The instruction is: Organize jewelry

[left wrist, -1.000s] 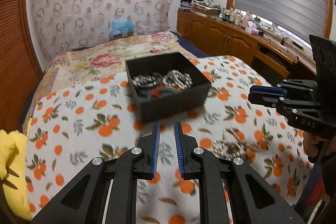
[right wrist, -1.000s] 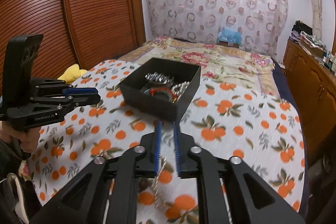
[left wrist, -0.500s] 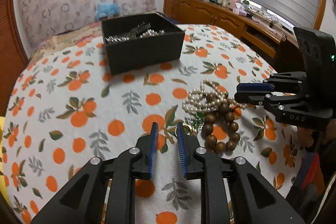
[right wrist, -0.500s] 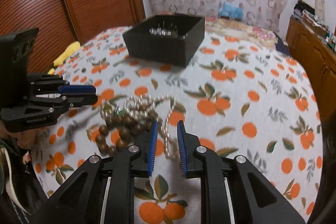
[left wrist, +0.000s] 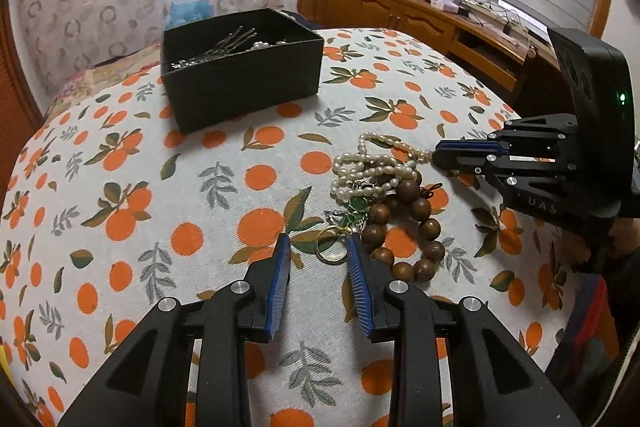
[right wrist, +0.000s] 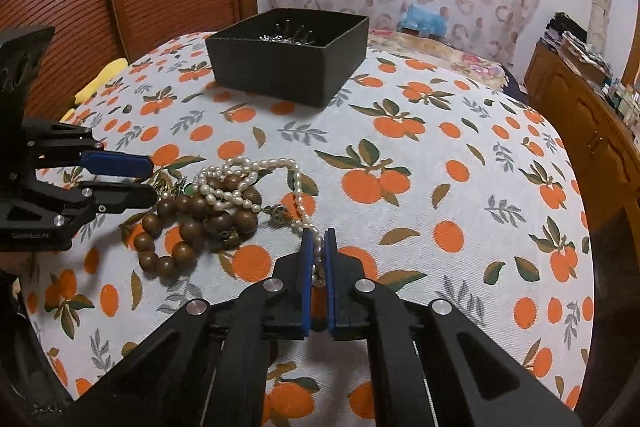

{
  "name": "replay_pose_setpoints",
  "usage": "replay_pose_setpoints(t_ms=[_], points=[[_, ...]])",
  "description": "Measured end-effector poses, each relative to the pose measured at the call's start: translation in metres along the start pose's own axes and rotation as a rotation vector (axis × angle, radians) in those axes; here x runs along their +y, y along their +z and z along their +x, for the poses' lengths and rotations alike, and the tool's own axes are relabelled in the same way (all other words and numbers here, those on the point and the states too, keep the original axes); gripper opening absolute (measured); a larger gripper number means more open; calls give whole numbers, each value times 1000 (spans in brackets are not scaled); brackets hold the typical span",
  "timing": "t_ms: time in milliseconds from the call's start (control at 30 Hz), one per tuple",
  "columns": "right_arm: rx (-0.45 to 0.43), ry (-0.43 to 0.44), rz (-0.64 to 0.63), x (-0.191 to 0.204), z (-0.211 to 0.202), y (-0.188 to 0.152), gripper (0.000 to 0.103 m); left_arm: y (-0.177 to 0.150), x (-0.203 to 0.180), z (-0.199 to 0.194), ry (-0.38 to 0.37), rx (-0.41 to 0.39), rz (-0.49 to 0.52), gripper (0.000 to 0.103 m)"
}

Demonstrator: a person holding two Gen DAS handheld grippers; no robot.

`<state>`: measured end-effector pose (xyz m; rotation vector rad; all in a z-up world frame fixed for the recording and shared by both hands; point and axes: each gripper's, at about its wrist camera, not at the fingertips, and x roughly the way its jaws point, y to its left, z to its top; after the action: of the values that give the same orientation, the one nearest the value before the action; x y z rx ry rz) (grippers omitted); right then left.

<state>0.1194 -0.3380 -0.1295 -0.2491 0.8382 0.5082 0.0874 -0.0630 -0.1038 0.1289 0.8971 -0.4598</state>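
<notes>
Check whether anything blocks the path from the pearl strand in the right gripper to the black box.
Nothing visible does. The right gripper is shut on the pearls, and only bare cloth lies between them and the box. But the strand is tangled over the wooden beads, which may drag along.

Glossy pearl necklace [right wrist: 256,179], smooth wooden bead bracelet [left wrist: 416,223], shiny gold ring [left wrist: 331,247], matt black box [left wrist: 244,83], woven cloth [right wrist: 440,187].

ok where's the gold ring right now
In the left wrist view the gold ring lies on the orange-print bedspread between the left gripper fingertips, beside the wooden bead bracelet.
</notes>
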Motion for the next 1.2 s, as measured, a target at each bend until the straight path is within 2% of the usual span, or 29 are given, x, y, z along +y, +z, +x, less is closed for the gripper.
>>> replay_pose_setpoints(t_ms=[167,333,367,400,433,467,633,867,1200], points=[[-6,-28,2,-1,0,0,5,4,-6,4,6,2,29,29],[-61,-38,32,-11,-13,6,5,6,-9,8,17,-5,48,27],[-74,-37,36,-12,-17,8,5,6,-9,8,21,-6,52,23],[-87,-36,37,-13,-21,10,5,6,-9,8,17,-6,51,10],[-102,-37,34,-13,-26,13,5,6,-9,8,1,-5,45,3],[-114,-40,30,-13,-31,15,5,5,-9,8,-3,-4,41,2],[-175,-48,10,-10,-51,31,5,4,-4,3,4,-25,14,2],[-257,-44,-6,-8,-77,59,5,12,16,-29,21,-108,-44,2],[-350,-50,-16,-10,-107,97,5,29,31,-64,69,-186,-51,2]])
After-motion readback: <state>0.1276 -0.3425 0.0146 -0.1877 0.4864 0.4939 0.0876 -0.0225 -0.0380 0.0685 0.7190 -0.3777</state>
